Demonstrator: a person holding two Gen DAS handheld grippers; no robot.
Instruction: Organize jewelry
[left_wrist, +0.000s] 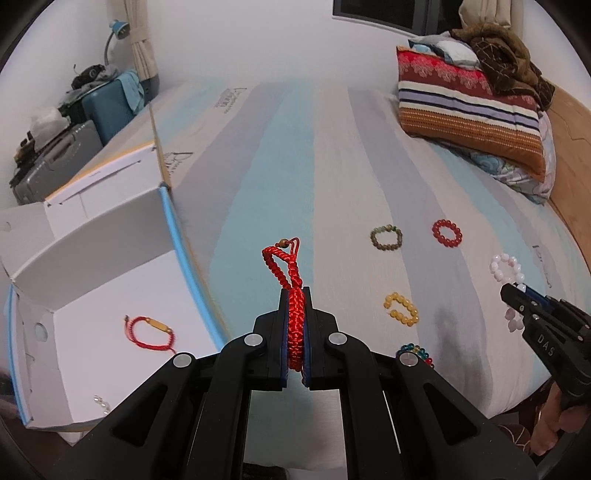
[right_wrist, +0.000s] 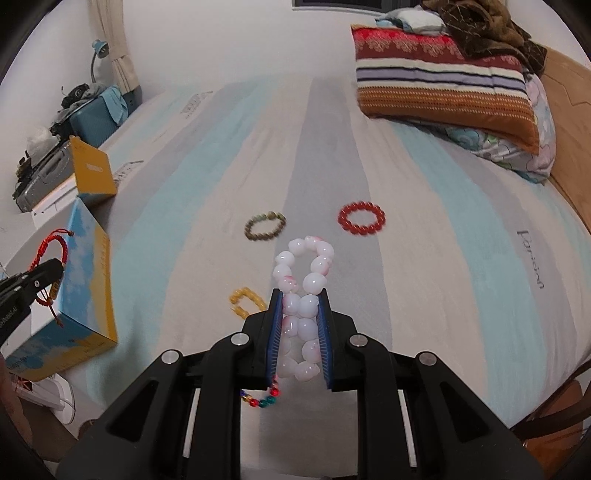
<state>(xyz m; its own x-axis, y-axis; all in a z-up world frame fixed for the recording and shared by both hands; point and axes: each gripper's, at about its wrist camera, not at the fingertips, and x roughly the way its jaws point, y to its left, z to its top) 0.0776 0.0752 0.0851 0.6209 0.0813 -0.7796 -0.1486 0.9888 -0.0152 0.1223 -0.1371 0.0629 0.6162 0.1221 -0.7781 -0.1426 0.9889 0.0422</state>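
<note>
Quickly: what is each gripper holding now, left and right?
Left gripper: shut on red braided bracelet.
Right gripper: shut on white bead bracelet.

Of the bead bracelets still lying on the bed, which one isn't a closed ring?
The yellow bead bracelet: it lies as an open C with a gap. The olive-green bead bracelet and red bead bracelet both lie as closed circles.

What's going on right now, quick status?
Left gripper shut on red cord bracelet. Right gripper shut on white bead bracelet. Box holds one bracelet; four left on bed. Nothing in the way.
</note>
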